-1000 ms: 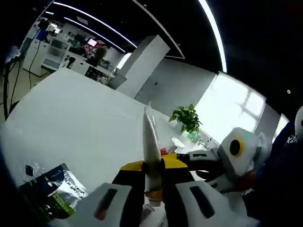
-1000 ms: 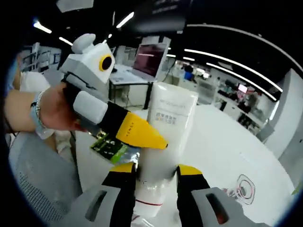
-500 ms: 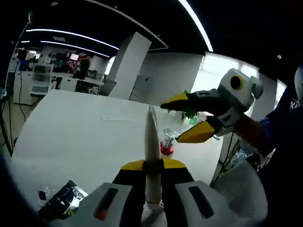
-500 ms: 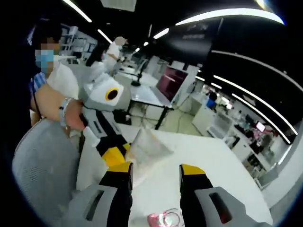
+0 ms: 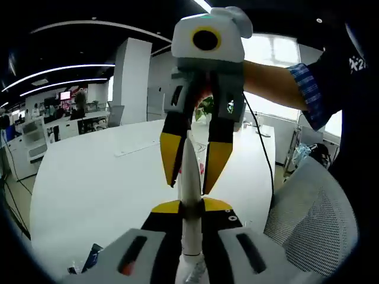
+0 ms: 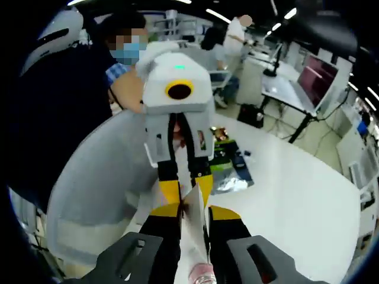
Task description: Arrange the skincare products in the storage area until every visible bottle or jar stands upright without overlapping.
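A white tube (image 5: 189,177) stands edge-on between my left gripper's (image 5: 189,207) jaws, which are shut on its lower part. My right gripper (image 5: 193,168) reaches in from above, its yellow-tipped fingers (image 5: 170,157) flanking the tube's flat crimped end. In the right gripper view, the same tube end (image 6: 193,207) sits pinched between my right gripper's (image 6: 193,213) narrowed jaws. The left gripper (image 6: 186,186) faces it from above, gripping the tube further along. A small red item (image 5: 203,168) rests on the white table (image 5: 100,177) behind the tube, mostly hidden.
A dark green sachet (image 6: 228,168) lies on the table (image 6: 296,201), and a dark packet (image 5: 89,260) shows at its near edge. A grey mesh chair (image 5: 308,219) (image 6: 89,195) stands beside the table. A person's arm (image 5: 278,83) holds the right gripper. A pink-topped item (image 6: 201,274) sits low between the jaws.
The right gripper has swung in over the tube's crimped end and its jaws have narrowed onto it. The left gripper still holds the tube; both views have turned.
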Available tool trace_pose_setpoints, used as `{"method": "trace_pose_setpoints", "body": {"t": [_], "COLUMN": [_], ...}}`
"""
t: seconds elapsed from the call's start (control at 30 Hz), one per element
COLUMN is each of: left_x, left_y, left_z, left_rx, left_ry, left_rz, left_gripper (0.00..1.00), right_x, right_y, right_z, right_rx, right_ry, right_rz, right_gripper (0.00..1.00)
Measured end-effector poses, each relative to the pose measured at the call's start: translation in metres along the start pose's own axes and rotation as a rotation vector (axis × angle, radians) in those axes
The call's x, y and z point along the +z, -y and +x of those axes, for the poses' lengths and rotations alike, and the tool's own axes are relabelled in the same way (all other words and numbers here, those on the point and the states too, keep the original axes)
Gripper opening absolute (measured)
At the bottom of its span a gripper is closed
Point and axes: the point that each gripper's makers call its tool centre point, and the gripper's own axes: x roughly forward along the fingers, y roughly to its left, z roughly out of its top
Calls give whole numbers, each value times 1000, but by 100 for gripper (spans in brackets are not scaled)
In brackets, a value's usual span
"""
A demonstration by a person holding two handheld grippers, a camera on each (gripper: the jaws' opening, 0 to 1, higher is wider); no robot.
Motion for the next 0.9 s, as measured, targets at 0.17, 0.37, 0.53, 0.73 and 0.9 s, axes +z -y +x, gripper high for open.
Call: {"method": "trace_pose_setpoints", "body": {"t": [0.17,0.37,0.53,0.73,0.9], "left_x": [4,4,0,-3,-7], "left_y": [-11,-26,-38,-39,-39], "left_z": [1,-5,-8,-8,-6], "left_rx": [43,112,168,179,177], "left_ry": [50,79,64,49,36], "left_rz": [-40,-111,-118,-109,-115], "left_gripper": [11,15,11,13,13], "right_x": [2,-10,-33,-40,-38], "right_y": [10,23,30,41,42], "right_z": [-2,-11,-14,-11,-14], "right_rx": [-55,-113,-138,-169,-171], "right_ry": [-54,-95,-183,-160,-141], "right_rz": [-25,81,149,224,244], "right_gripper": [2,1,1,0,0]}}
